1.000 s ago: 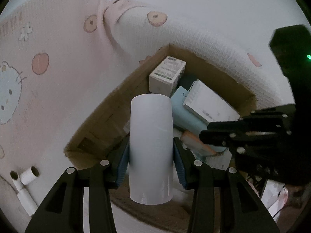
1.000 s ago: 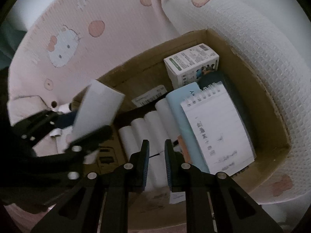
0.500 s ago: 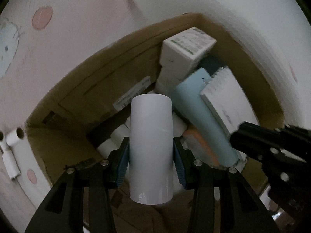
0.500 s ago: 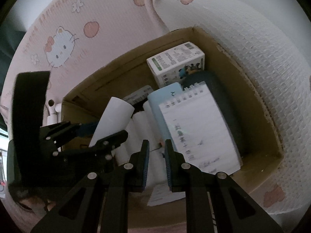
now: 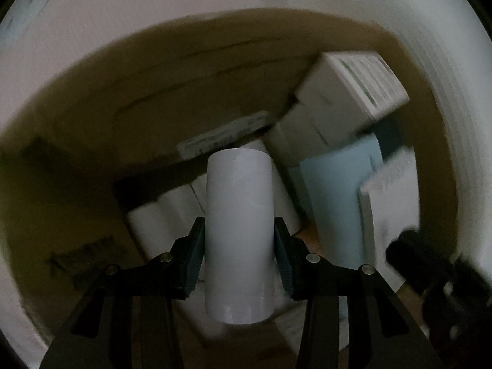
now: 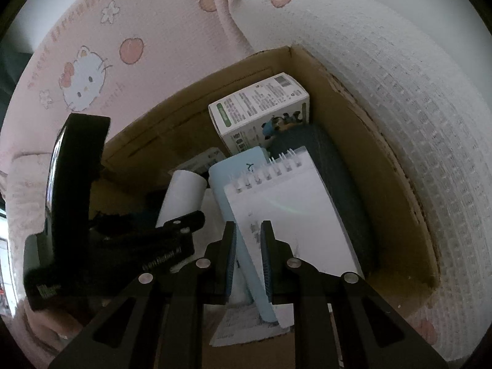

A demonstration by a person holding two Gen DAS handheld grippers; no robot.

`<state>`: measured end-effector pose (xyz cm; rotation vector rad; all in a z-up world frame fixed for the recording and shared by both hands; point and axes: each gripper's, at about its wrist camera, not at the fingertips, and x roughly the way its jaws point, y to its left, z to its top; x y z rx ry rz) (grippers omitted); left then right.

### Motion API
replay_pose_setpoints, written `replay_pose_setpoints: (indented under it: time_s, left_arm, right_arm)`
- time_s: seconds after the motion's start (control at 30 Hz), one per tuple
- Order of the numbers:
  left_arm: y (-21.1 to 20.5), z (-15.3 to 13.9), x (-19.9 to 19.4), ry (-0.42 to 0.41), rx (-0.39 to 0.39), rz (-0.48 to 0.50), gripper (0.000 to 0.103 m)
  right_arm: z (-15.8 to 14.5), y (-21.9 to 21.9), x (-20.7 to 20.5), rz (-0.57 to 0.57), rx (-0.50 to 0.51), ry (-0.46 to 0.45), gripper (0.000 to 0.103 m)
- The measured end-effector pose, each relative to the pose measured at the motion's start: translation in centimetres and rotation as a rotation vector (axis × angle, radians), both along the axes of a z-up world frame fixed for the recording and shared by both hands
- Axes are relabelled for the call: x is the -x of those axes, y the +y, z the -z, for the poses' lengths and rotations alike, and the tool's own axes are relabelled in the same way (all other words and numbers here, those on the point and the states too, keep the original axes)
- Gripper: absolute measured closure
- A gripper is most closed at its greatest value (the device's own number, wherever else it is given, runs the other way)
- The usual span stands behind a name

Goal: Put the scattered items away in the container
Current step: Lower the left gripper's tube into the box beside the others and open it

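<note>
My left gripper (image 5: 239,240) is shut on a white paper roll (image 5: 239,233) and holds it low inside the cardboard box (image 5: 92,117), just above several white rolls (image 5: 160,215) lying on the box floor. From the right wrist view the same roll (image 6: 184,196) and the left gripper (image 6: 147,246) sit inside the box (image 6: 353,129). My right gripper (image 6: 248,246) is nearly shut with nothing in it, hovering above the box's near side over a spiral notepad (image 6: 286,209) and a light blue book (image 6: 236,169).
The box also holds a white and green carton (image 6: 258,107) and a dark blue item (image 6: 335,178). A white quilted blanket (image 6: 399,92) lies against the box's right side, and a pink Hello Kitty sheet (image 6: 86,77) lies behind it.
My left gripper has carried the roll from above the box rim down deep into the box. My right gripper has drawn back slightly and stayed shut.
</note>
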<state>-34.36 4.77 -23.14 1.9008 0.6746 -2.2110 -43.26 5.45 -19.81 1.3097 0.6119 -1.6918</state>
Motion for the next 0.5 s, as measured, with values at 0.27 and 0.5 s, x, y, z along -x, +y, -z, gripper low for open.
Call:
replay_pose_setpoints:
  time_s: [0.27, 0.5]
  left_arm:
    - [-2.4, 2.9, -0.7, -0.020, -0.261, -0.197, 0.056]
    - [-2.9, 3.3, -1.3, -0.021, -0.336, -0.209, 0.056]
  right_arm:
    - [0.5, -1.6, -0.3, -0.031, -0.049, 0.082, 0.091]
    - [0.4, -2.6, -1.1, -0.062, -0.059, 0.091, 0.091]
